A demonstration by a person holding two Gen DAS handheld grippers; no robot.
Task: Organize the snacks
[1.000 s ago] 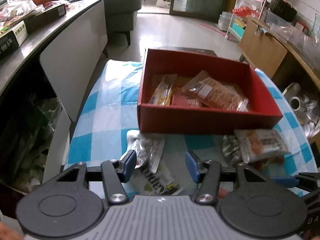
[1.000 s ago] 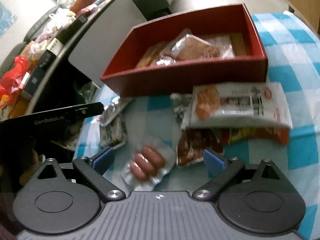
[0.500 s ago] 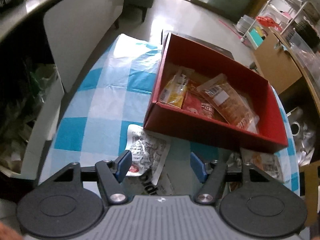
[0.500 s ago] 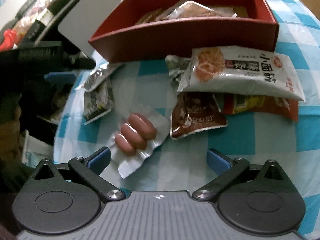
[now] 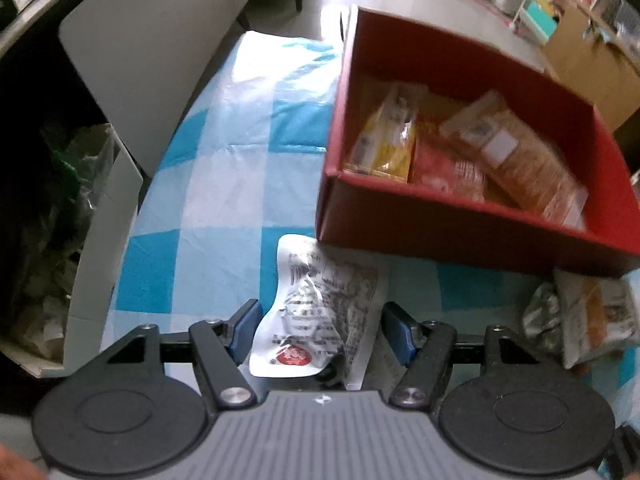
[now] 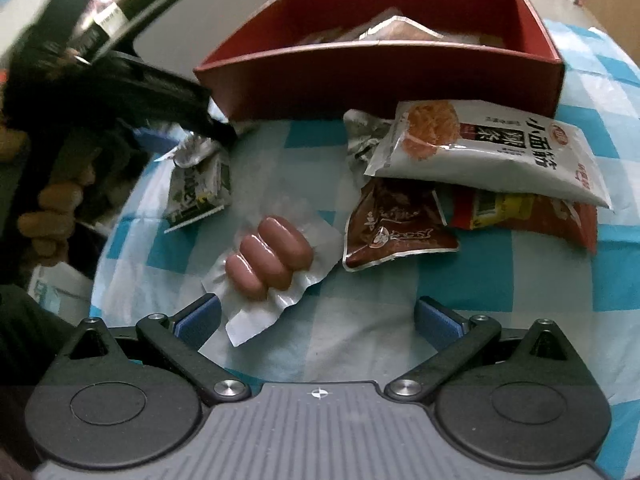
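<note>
My left claw [image 5: 320, 332] points steeply down at the bench [image 5: 208, 200], which wears a blue-and-white checked cloth. Its jaws stand partly apart with a crinkled white snack packet [image 5: 320, 304] lying between them; the blue pads do not press on it, and I hold nothing there. That packet lies just in front of the near wall of the red box [image 5: 440, 236], one corner touching or almost touching it. Inside the box lie a yellow packet [image 5: 384, 148], a red packet [image 5: 448, 168] and a long orange-brown packet [image 5: 528, 164], side by side.

My right claw [image 6: 318, 322] is wide open and empty. A clear pack of small sausages [image 6: 268, 260] lies just ahead of its left finger, tilted. Beyond it lie a brown packet [image 6: 394, 228], a large white noodle-snack bag [image 6: 488, 152] resting partly on a red-and-yellow packet [image 6: 532, 212], and a crumpled silver wrapper [image 6: 362, 136] near the box wall. A small dark-printed packet [image 6: 200, 188] lies left of the sausages, beside my other claw's black body.
</note>
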